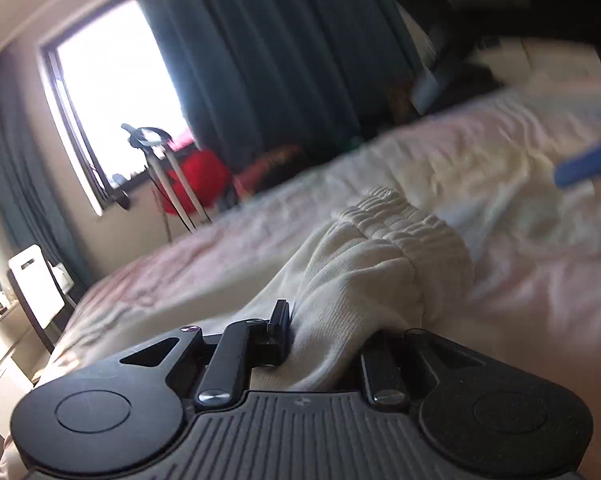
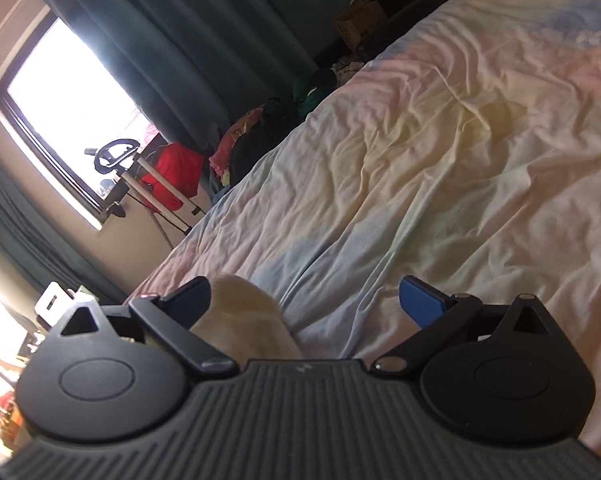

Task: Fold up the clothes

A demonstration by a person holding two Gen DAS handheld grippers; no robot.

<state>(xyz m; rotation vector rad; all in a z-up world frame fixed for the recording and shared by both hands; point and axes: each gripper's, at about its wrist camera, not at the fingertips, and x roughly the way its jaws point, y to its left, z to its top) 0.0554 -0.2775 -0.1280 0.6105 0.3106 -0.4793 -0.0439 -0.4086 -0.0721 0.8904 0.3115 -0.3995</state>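
Cream garment (image 1: pixel 380 264): thick knit, ribbed elastic band bunched at the far end, lying across the bed (image 1: pixel 480 168) and trailing back toward the camera. Gathered into the left tool (image 1: pixel 328 336); jaws nearly shut, cloth pinched between them, probably for carrying or dragging one edge over in a fold. Surroundings streaked with blur in this view.

Right tool (image 2: pixel 304 300): blue-padded fingers (image 2: pixel 420 300) spread wide, nothing clamped. Pale rounded fold of cream cloth (image 2: pixel 244 312) beside the left-hand finger, touching or merely near, cannot tell. Likely placed to take a second hold on the fabric.

Bed: pastel, wrinkled sheet, serving as folding surface. Alongside it, heaped coloured clothes (image 2: pixel 260 136) on the floor; dark green curtains (image 2: pixel 172 40) and bright window (image 2: pixel 68 88) behind.
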